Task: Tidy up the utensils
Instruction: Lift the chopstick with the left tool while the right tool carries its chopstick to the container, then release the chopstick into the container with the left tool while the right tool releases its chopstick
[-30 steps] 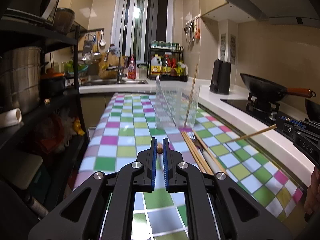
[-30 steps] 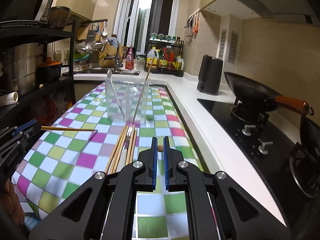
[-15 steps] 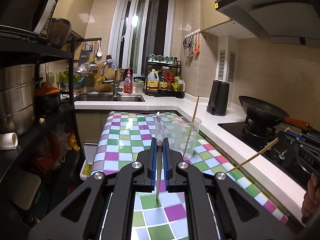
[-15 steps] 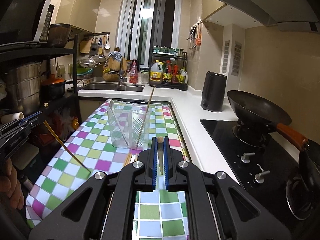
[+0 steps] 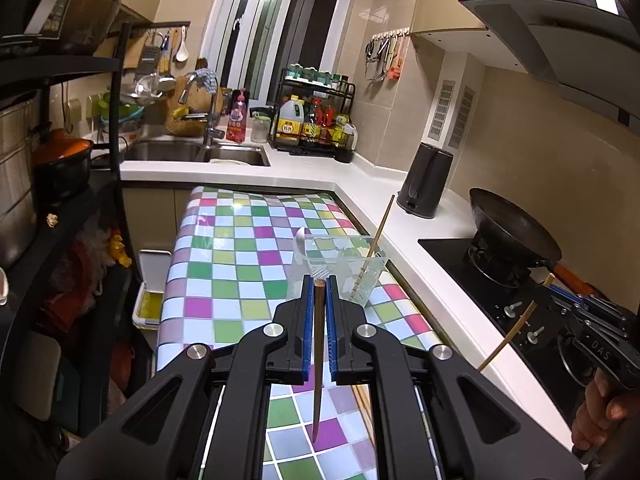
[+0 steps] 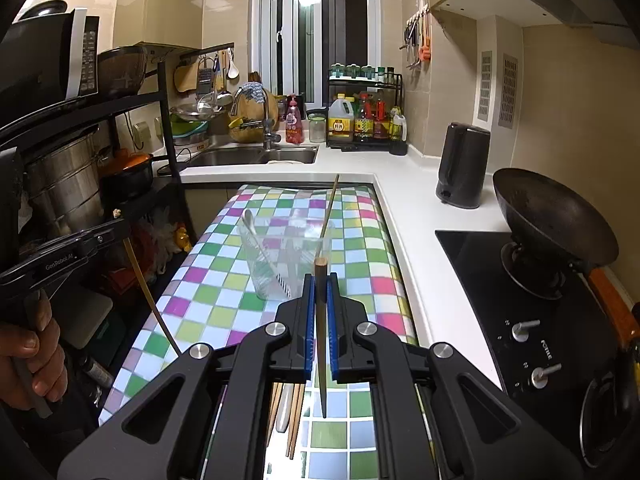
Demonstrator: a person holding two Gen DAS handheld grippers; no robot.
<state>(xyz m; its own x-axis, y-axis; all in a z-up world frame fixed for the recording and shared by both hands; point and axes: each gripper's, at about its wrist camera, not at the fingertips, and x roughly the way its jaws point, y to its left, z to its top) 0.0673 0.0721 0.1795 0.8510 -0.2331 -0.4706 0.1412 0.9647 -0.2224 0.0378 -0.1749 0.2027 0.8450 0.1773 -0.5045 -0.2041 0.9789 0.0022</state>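
Observation:
My left gripper [image 5: 319, 281] is shut on a wooden chopstick [image 5: 317, 380] that hangs down between the blue pads, above the checkered table. My right gripper [image 6: 320, 278] is shut on a second chopstick [image 6: 322, 360] in the same way. A clear plastic container [image 5: 340, 270] [image 6: 286, 268] stands just ahead of both, holding a spoon [image 6: 256, 236] and one leaning chopstick [image 6: 330, 208]. Several more chopsticks and a pale utensil [image 6: 286, 412] lie on the cloth under the right gripper. Each view shows the other gripper at its edge, with its chopstick slanting down.
A checkered cloth [image 5: 240, 264] covers the table. To the right, a white counter carries a black kettle [image 6: 462, 168] and a hob with a wok [image 6: 552, 216]. A black shelf rack with pots [image 5: 60, 168] stands to the left. The sink [image 6: 256, 156] is at the back.
Both grippers have risen from the table with their chopsticks. The sticks went from lying level to hanging down. The container now sits lower and smaller in both views.

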